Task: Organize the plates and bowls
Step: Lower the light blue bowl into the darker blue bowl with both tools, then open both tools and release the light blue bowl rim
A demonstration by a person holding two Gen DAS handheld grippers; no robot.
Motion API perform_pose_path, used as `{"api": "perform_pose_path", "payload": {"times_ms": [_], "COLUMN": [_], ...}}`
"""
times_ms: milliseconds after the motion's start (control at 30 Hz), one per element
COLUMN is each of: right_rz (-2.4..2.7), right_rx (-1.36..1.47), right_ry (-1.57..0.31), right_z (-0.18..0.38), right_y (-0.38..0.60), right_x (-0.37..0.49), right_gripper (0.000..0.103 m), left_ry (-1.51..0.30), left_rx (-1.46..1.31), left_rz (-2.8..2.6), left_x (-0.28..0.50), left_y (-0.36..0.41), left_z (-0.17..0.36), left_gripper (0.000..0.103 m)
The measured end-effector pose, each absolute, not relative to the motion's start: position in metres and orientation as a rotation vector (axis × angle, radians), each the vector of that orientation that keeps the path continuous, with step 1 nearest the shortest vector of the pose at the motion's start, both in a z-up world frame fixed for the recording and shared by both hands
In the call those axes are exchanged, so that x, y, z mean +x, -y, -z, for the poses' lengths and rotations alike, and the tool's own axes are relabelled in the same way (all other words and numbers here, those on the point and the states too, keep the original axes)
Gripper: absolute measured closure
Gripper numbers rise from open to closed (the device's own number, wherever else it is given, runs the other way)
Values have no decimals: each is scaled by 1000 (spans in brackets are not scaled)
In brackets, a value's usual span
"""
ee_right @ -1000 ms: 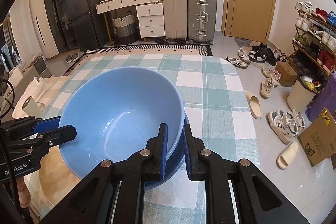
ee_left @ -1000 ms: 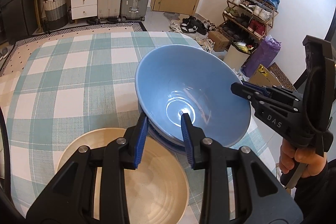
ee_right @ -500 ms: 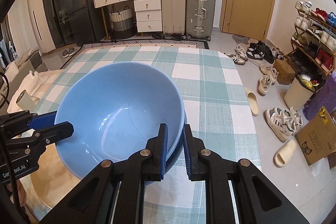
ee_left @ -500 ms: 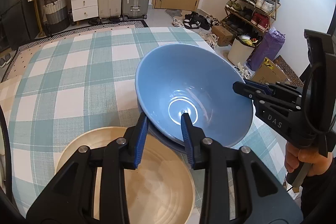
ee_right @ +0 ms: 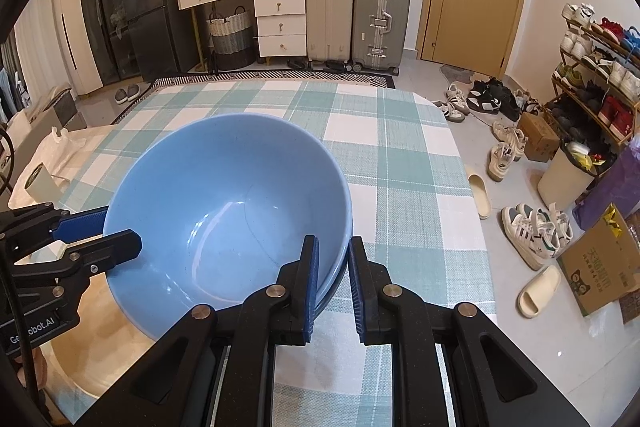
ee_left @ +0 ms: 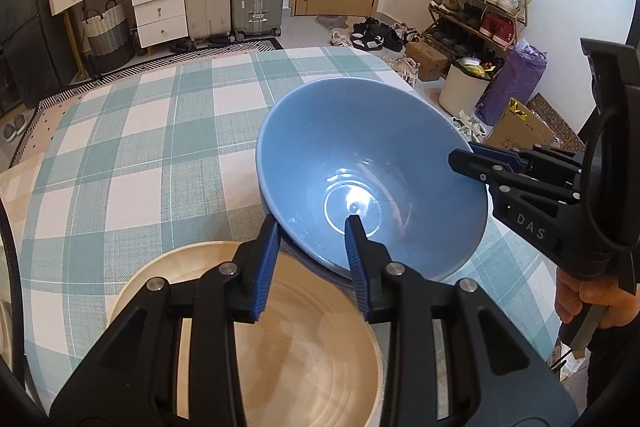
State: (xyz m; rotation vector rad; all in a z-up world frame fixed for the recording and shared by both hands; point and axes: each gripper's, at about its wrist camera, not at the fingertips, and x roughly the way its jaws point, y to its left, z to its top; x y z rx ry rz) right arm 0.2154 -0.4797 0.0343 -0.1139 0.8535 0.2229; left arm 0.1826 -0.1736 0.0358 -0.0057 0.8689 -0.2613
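Both grippers hold a large light-blue bowl [ee_left: 360,155] [ee_right: 224,195] over the checked table. My left gripper [ee_left: 312,227] is shut on its near rim, one finger inside the bowl and one outside. From the right wrist view that gripper [ee_right: 116,227] clamps the bowl's left rim. My right gripper [ee_right: 332,247] is shut on the opposite rim; the left wrist view shows it [ee_left: 464,153] at the bowl's right edge. A darker blue dish [ee_left: 316,267] [ee_right: 336,283] peeks out right under the bowl. A cream plate [ee_left: 304,347] [ee_right: 80,359] lies below my left gripper.
The green-and-white checked tablecloth [ee_left: 140,167] stretches away behind the bowl. The table's right edge [ee_right: 472,211] is close to the bowl, with shoes and a slipper on the floor beyond. A white roll [ee_right: 40,183] sits at the table's left. A hand [ee_left: 580,299] grips the right tool.
The bowl has sunk a little towards the table with both grippers still on its rim. More of the cream plate shows under my left gripper.
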Motion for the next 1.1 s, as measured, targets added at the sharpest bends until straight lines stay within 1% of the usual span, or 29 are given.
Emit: {"api": "perform_pose_path", "payload": {"times_ms": [200,300,400,467,500,567,633,700,767,800,833,867,900,933,967,1000,1100], "right_rz": [-215,-216,-218,-227,-229,-233,-234,-242,-255,-272,-272,-280,-300,-300,-307,-307,-290], "right_rx": [-131,-128,-130,-128,-128,-127,-125,-118,-108,-84,-84,-71,-40,-40,-28,-20,4], "right_ry": [-859,-859,-860,-863,-863,-862,-860,-857,-853,-845,-845,-841,-831,-831,-829,-828,-832], "right_z": [-33,-33,-32,-32,-32,-33,-35,-36,-39,-41,-41,-42,-44,-44,-44,-44,-40], "right_y": [479,480,480,480,479,479,480,480,481,483,483,484,486,486,487,488,492], "right_x": [215,215,215,215,215,215,215,215,213,212,212,212,210,210,210,210,212], "right_gripper": [88,88,86,83,83,82,82,78,67,60,50,41,37,29,26,21,20], "left_ry": [-871,-872,-875,-875,-876,-877,-869,-854,-851,-851,-849,-847,-844,-842,-840,-833,-839], "left_rx": [3,11,4,-24,-34,-48,-54,-62,-79,-84,-87,-90,-97,-105,-117,-130,-135], "left_rz": [259,259,262,271,277,283,278,273,276,278,278,275,274,275,276,279,284], "left_x": [188,186,190,191,192,195,198,201,204,205,207,206,207,206,208,209,208], "left_y": [174,175,172,169,167,164,160,156,152,150,148,144,143,139,137,135,131], "left_z": [-34,-35,-34,-33,-32,-31,-32,-33,-32,-33,-32,-33,-32,-32,-32,-32,-32], "left_gripper": [73,70,60,48,46,35,29,29,26,25,24,20,17,7,2,3,2]}}
